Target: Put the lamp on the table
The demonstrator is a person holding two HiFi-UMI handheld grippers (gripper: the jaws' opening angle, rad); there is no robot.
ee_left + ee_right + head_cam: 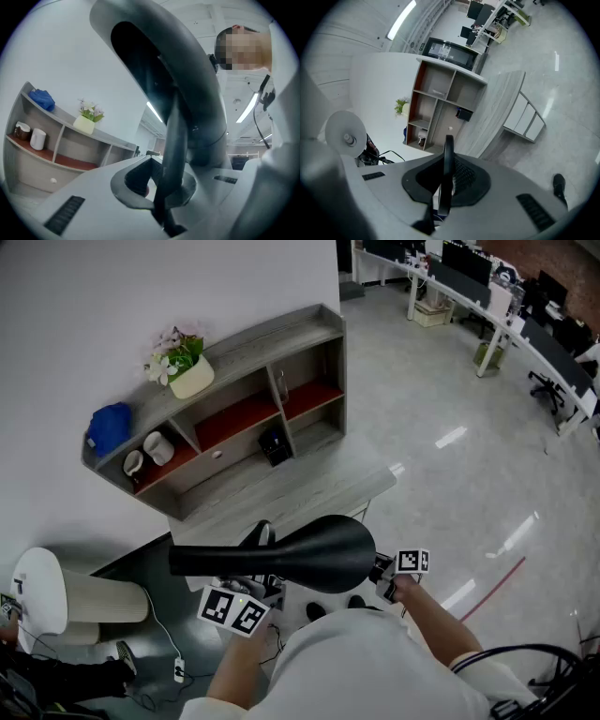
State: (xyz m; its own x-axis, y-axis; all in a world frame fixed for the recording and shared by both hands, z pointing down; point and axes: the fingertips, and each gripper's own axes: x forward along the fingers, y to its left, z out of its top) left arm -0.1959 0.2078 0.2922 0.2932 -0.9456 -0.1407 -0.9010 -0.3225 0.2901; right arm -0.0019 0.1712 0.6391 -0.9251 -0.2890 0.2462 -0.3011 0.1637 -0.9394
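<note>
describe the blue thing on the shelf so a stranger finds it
Start at the grey wooden table against the white wall, with its open shelf unit. On the unit's top board, at the left end in the head view, lies a soft blue bundle. It is the only blue thing: its neighbour is a pale flower pot, and white cups stand below.
</note>
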